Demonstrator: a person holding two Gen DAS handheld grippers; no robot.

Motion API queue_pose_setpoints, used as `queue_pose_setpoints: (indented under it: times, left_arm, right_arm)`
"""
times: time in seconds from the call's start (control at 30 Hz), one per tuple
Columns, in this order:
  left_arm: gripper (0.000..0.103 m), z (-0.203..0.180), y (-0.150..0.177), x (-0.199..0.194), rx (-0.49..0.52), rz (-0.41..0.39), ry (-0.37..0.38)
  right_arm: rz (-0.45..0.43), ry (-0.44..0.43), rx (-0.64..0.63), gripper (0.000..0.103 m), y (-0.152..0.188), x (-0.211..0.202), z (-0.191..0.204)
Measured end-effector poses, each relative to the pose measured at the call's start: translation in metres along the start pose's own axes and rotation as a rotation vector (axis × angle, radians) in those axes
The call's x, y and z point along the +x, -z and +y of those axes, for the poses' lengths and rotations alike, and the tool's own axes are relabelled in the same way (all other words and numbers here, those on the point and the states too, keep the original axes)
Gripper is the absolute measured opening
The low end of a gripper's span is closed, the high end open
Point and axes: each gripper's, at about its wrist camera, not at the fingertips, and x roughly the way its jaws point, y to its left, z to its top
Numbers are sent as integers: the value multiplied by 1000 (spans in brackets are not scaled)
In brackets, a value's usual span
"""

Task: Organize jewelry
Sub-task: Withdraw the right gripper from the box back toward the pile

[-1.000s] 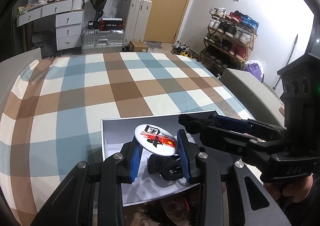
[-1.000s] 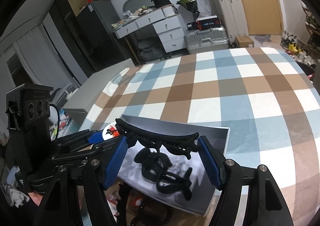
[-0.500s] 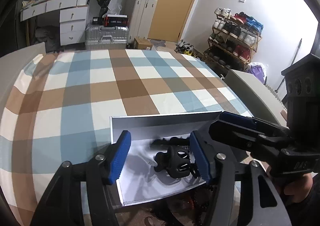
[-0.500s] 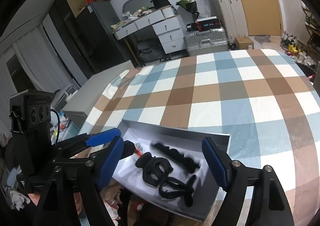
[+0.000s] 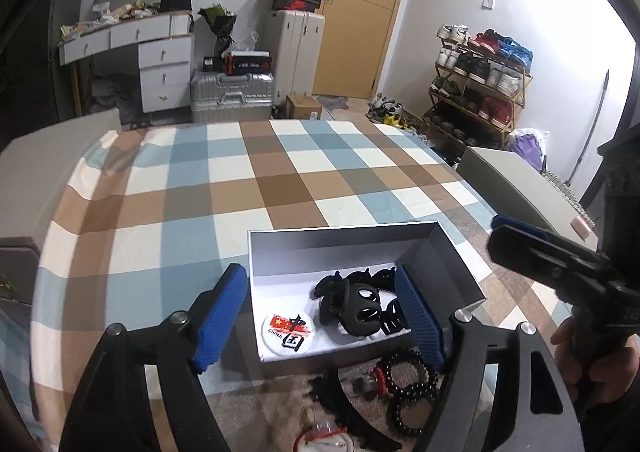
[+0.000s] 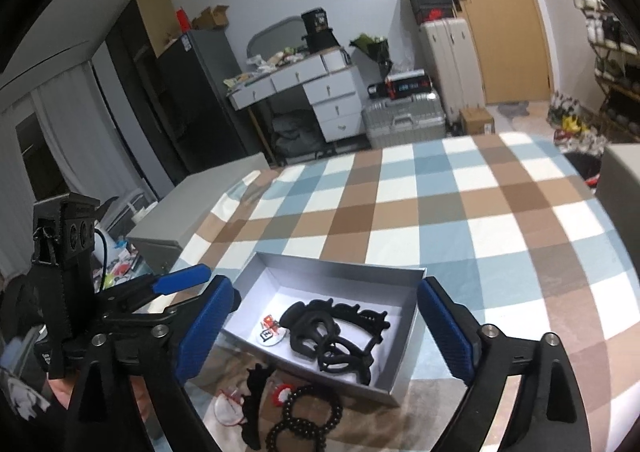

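Grey box (image 5: 352,248); black hair clips (image 5: 352,308); blue-brown-white checked cloth (image 5: 256,179).

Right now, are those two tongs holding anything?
Left tongs: open, holding nothing.
Right tongs: open, holding nothing.

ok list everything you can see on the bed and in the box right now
box: 1, grey, open, on the checked bedspread
hair claws: at least 2, black, inside box
round badge: 1, white with red flag, inside box, near corner
bead bracelet: 1, dark, looped, on the bed outside the box
red and white trinket: 1, beside the bracelet
left tool: 1, blue pads, open, empty
right tool: 1, blue pads, open, empty
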Motion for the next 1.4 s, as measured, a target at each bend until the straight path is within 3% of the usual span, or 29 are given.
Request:
queue_pose_setpoints:
  times: [0.2,0.3,0.53,0.67,0.87,1.13,1.4]
  left_arm:
    - [81,0,3,-17,-7,-53,-35]
    - [82,3,10,-27,-19,-75,4]
    - [84,5,28,-34,-34,-60,-20]
    - [89,1,42,-35,-33,-36,-8]
    - [97,-1,64,-36,-43,-9,-55]
    - [98,-15,94,-33,96,56,-139]
    - [98,-9,98,-30,122,66,-174]
  right_arm:
    - [-56,6,-12,101,2,-21,5]
    - [-87,6,-25,103,6,-31,8]
    - [-120,28,-76,103,19,-46,18]
    - [-137,50,-132,103,30,-53,26]
    - [-152,34,-153,103,50,-59,32]
    - [-149,21,-198,103,77,-55,39]
    - [-113,29,-205,103,90,-51,38]
